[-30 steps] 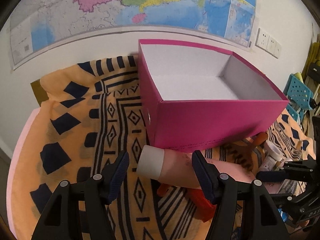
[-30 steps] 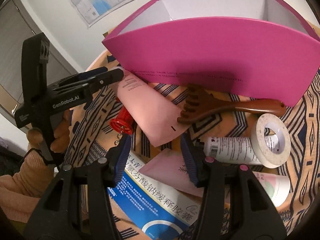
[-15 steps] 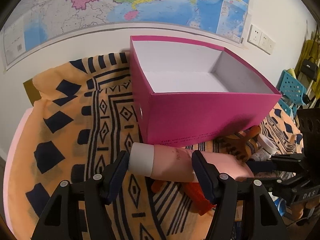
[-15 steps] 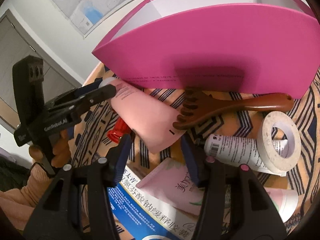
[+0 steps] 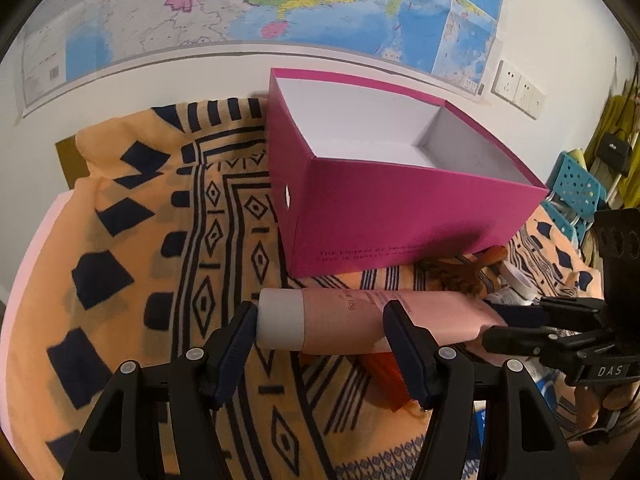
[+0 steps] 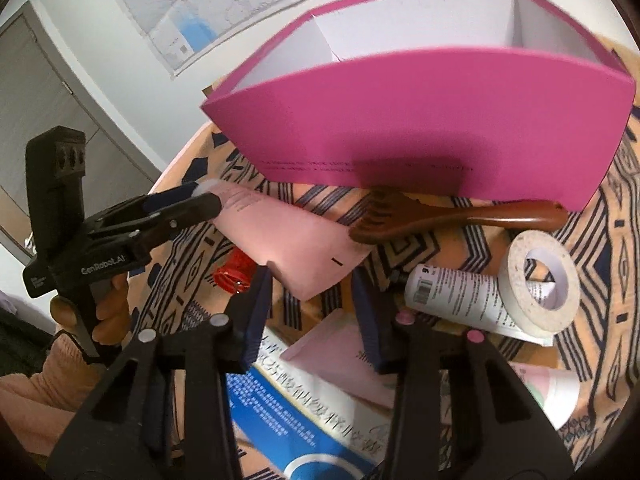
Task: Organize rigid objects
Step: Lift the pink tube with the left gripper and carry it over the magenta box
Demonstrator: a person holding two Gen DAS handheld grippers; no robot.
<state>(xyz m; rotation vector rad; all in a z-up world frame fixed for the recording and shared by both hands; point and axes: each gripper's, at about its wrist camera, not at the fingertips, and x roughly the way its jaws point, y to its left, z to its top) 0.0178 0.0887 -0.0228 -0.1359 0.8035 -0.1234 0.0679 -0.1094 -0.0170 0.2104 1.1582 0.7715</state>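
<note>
An open magenta box (image 5: 400,216) (image 6: 420,128) with a white inside stands on the patterned cloth. In front of it lies a pink tube (image 5: 340,316) (image 6: 288,236) with a white cap. My left gripper (image 5: 320,320) is open. Its left fingertip is at the cap and the tube runs crosswise behind its right fingertip. My right gripper (image 6: 312,280) (image 5: 500,326) is closing, with the tube's flat end between its jaws, and I cannot tell that the pads press on it.
A wooden scratcher (image 6: 440,224), a tape roll (image 6: 540,280), a white printed tube (image 6: 460,296), a red cap (image 6: 234,276), a blue carton (image 6: 300,420) and another pink tube (image 6: 348,356) crowd the cloth before the box. A wall with a map stands behind.
The right jaws have narrowed around the tube's flat end. In the left view the tube has swung to lie level across the fingertips, and the box has shifted right.
</note>
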